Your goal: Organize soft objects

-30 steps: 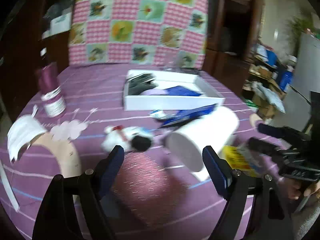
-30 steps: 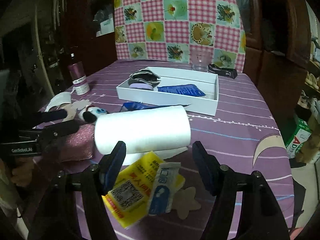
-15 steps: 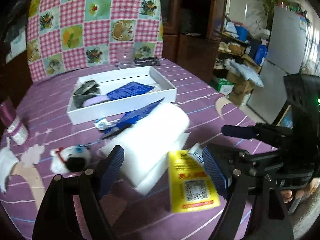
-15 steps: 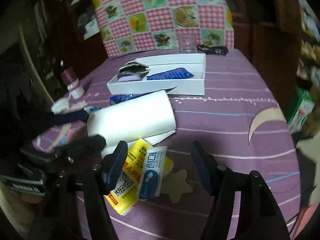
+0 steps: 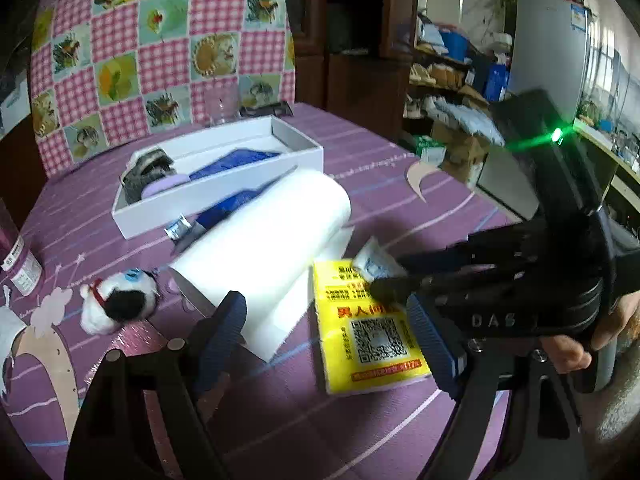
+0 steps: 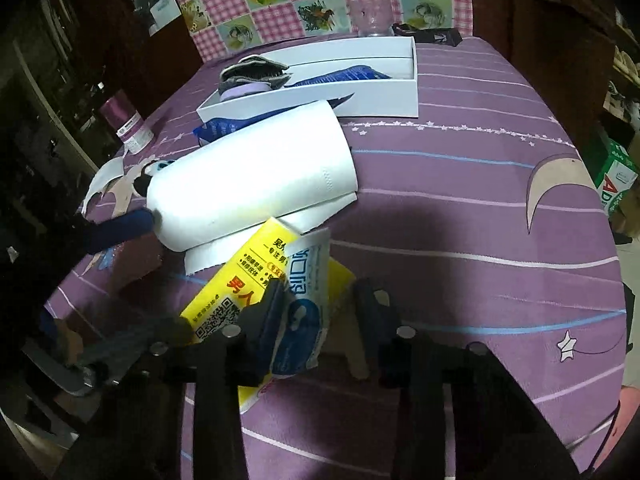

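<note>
A white paper roll (image 5: 260, 248) lies on the purple table, also in the right wrist view (image 6: 256, 180). A yellow tissue pack (image 5: 368, 324) lies beside it, with a small white-blue packet (image 6: 306, 292) on top. My right gripper (image 6: 320, 304) is low over the packet, fingers partly closed around it; it shows in the left wrist view (image 5: 384, 288). My left gripper (image 5: 328, 340) is open and empty above the roll and the yellow pack. A white box (image 5: 296, 148) holds a grey cloth and a blue pouch. A small plush toy (image 5: 116, 304) lies to the left.
A purple bottle (image 6: 128, 124) stands at the table's left edge. A blue pouch (image 6: 224, 126) lies between roll and box. A glass (image 6: 374, 20) and a dark object stand behind the box. Boxes and clutter stand on the floor beyond the right table edge.
My left gripper has swung right, from over the pink pad to over the roll and yellow pack. My right gripper has dropped onto the white-blue packet and narrowed its fingers.
</note>
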Motion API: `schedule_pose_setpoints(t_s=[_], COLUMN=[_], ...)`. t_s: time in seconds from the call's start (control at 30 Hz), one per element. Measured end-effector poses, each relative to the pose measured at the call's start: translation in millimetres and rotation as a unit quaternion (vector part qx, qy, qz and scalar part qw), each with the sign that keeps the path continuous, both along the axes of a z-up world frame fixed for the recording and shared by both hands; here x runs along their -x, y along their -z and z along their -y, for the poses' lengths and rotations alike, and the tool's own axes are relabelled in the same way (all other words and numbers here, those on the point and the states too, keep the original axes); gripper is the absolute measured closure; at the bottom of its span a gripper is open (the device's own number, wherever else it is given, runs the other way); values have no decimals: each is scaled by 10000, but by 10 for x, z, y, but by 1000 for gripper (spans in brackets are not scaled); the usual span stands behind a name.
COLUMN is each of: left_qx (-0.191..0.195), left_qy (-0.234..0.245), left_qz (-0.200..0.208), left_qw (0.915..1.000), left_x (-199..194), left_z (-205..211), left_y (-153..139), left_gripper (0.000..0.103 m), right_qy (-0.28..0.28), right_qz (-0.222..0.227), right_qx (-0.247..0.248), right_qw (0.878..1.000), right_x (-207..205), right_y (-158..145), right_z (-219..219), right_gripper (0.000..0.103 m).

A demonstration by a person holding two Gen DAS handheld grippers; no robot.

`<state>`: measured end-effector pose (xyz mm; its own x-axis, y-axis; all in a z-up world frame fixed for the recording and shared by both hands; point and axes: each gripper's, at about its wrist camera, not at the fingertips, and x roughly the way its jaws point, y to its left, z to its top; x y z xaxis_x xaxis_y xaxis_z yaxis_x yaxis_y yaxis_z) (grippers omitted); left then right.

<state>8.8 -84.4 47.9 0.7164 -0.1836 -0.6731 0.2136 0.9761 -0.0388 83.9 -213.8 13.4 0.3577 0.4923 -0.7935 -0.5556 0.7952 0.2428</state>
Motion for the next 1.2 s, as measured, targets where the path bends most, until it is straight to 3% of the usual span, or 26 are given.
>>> schedule_pose_setpoints(t_s=[0.1,0.33,0.4,0.6,0.77,1.2], left_qx=[-36,-19,-46,138,-560,-540], left_qy=[36,38,7,57,220,334], left_qz=[-140,-590,-762,-1103,-1216,-1198], left_qw=[9999,9982,9971,9938,9908,9908], left_x=[-45,-204,-258,-381,-403,-407], left_z=[47,155,187,259,499,474], left_y=[60,213,261,351,417,418], left_gripper=[20,20,20,14,0,0], right_qy=[122,314,445,977,1134,1292], right_qz=[-55,-14,55,63,-12,-30], right_qx=[-95,-393,-411,-454,-486,-340], right_qw=[9999,9987,9981,9942,9924,9910], right_x=[-33,-63,-74,-175,-213,-257], right_y=[-11,-90,-119,-155,-148,-106], right_z=[61,170,204,360,421,448], right_gripper=[82,90,97,97,97,97])
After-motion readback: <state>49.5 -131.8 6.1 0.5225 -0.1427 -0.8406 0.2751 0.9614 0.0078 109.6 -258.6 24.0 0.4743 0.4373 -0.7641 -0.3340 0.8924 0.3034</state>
